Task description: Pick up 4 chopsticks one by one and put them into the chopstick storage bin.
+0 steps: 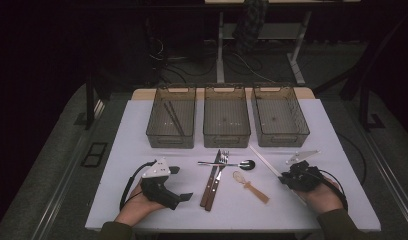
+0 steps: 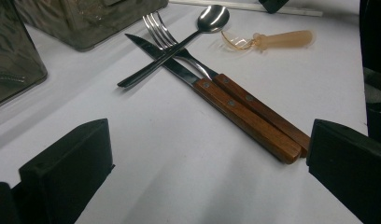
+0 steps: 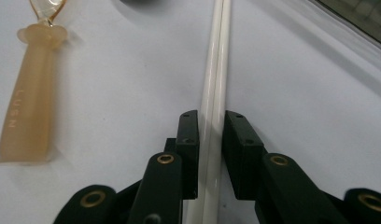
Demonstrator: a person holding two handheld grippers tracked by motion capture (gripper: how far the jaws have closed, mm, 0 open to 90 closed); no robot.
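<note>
A pair of white chopsticks (image 1: 264, 161) lies on the white table (image 1: 142, 200) at the right, and its near end runs between the jaws of my right gripper (image 1: 283, 179). In the right gripper view both pads sit against the chopsticks (image 3: 216, 56), so the right gripper (image 3: 211, 135) is shut on them. My left gripper (image 1: 164, 187) rests at the front left, open, and its jaws (image 2: 207, 172) have only bare table between them. At the centre lie a wooden-handled knife (image 2: 244, 121) and fork (image 2: 179, 46), with a metal spoon (image 2: 212, 18) across them. An amber plastic spoon (image 1: 249, 186) lies beside these.
Three smoky see-through bins stand in a row at the back: the left bin (image 1: 171, 140) with dark chopsticks (image 1: 172, 117) in it, the middle bin (image 1: 227, 140) and the right bin (image 1: 279, 140). The table's front edge is just behind both hands.
</note>
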